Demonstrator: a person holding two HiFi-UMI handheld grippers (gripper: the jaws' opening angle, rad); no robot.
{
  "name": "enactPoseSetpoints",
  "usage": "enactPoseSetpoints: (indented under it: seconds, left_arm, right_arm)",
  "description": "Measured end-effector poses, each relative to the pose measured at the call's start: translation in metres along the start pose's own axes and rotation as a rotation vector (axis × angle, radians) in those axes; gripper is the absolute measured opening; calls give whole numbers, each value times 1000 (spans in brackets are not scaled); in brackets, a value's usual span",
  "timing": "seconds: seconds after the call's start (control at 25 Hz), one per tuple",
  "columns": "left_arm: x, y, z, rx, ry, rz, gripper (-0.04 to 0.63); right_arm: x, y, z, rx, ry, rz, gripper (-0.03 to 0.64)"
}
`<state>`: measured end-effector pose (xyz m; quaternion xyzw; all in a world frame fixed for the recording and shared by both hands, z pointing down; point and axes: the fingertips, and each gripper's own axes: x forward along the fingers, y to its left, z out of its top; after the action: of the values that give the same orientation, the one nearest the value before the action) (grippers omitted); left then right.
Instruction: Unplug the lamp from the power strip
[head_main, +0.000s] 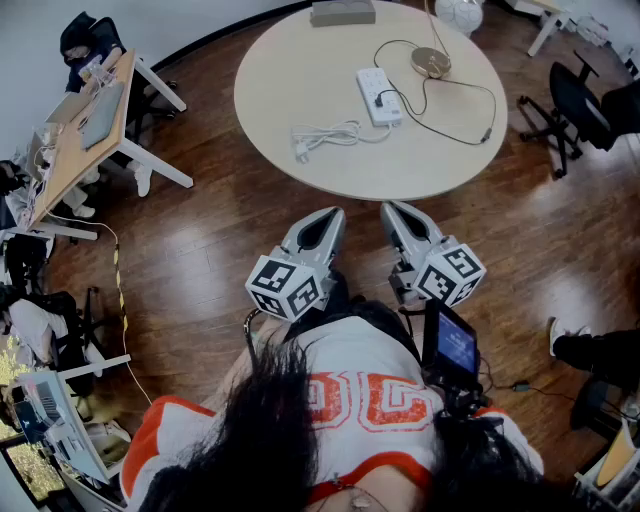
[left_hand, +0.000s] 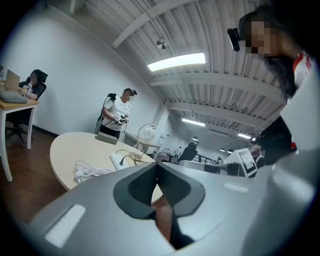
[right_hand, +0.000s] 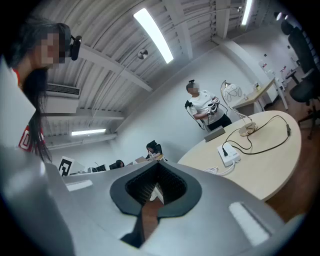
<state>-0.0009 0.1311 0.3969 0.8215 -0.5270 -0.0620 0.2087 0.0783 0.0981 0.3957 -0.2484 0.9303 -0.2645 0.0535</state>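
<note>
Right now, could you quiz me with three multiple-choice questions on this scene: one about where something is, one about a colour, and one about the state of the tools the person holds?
1. Where does the white rectangular power strip lie?
A. on the round beige table
B. on the wooden floor
C. on the desk at the left

2. What colour is the thin cord plugged into that strip?
A. white
B. black
C. red

3. How do the left tool and the right tool stand?
A. both shut, nothing between the jaws
B. both wide open
C. both clamped on the plug

Answers:
1 A: the strip rests near the middle of the tabletop.
2 B: a black plug sits in the strip, and its cord loops round to the round lamp base.
3 A: each tool's own view shows its jaws together and empty, short of the table.
</note>
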Motion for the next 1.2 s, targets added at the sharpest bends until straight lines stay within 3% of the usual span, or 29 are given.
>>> enactPoseSetpoints:
  seconds: [0.28, 0.48, 0.68, 0.92, 1.08, 1.2]
  left_arm:
    - [12, 17, 7, -2, -3, 20, 0]
    - [35, 42, 11, -31, 23, -6, 0]
    - [71, 70, 21, -54, 66, -76, 0]
    - [116, 88, 22, 30, 168, -232, 0]
    - [152, 116, 22, -16, 213, -273, 0]
    - [176, 136, 17, 6, 260, -304, 0]
  right_arm:
    - [18, -11, -1, 31, 34, 17, 2]
    - [41, -36, 3, 22, 53, -39, 2]
    - [73, -64, 16, 39, 53, -105, 2]
    - [114, -96, 33, 63, 51, -183, 2]
    - [131, -121, 42, 76, 46, -252, 2]
    - [134, -130, 41, 94, 41, -314, 2]
